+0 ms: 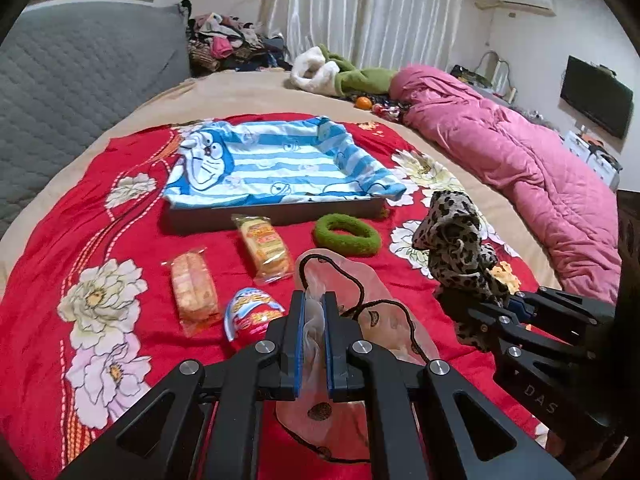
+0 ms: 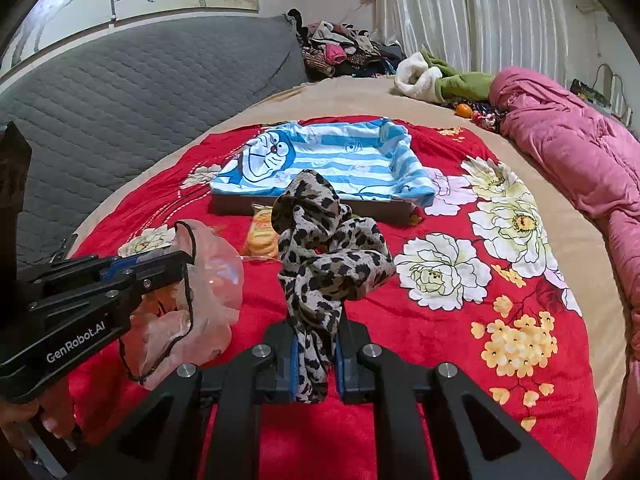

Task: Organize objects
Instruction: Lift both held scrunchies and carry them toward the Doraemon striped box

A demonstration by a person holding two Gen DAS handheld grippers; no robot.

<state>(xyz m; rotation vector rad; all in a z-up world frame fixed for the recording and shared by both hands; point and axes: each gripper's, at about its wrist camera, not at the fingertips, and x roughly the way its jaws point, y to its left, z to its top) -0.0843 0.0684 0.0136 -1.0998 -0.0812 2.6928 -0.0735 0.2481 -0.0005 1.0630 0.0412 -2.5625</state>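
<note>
Scene on a bed with a red blanket (image 1: 48,280); the landmark is the tray (image 1: 276,212), a shallow dark box lined with a blue-striped cartoon cloth (image 1: 272,164) and otherwise holding nothing visible.

Left gripper (image 1: 314,336): jaws nearly closed, pinching the rim of a thin pink drawstring bag (image 1: 384,320), which lies in front of the tray with its black cord looped over it.

Right gripper (image 2: 316,360): jaws closed to a narrow gap on a leopard scarf (image 2: 328,256), which bunches up above the fingers, in front of the tray and to its right in the left wrist view; in the right wrist view it hides part of the tray's front wall.

Between bag and tray lie a wrapped cake (image 1: 266,248) and a green ring (image 1: 346,234), the ring just before the tray's right end. Left of the cake lies a second wrapped cake (image 1: 194,292); a red-and-blue snack pack (image 1: 252,312) sits just beside the left fingers.

Beyond the tray, to the right: a pink quilt (image 1: 520,168), a green-and-white garment (image 1: 340,72) and an orange (image 1: 363,103). A clothes pile (image 1: 232,44) lies behind.
</note>
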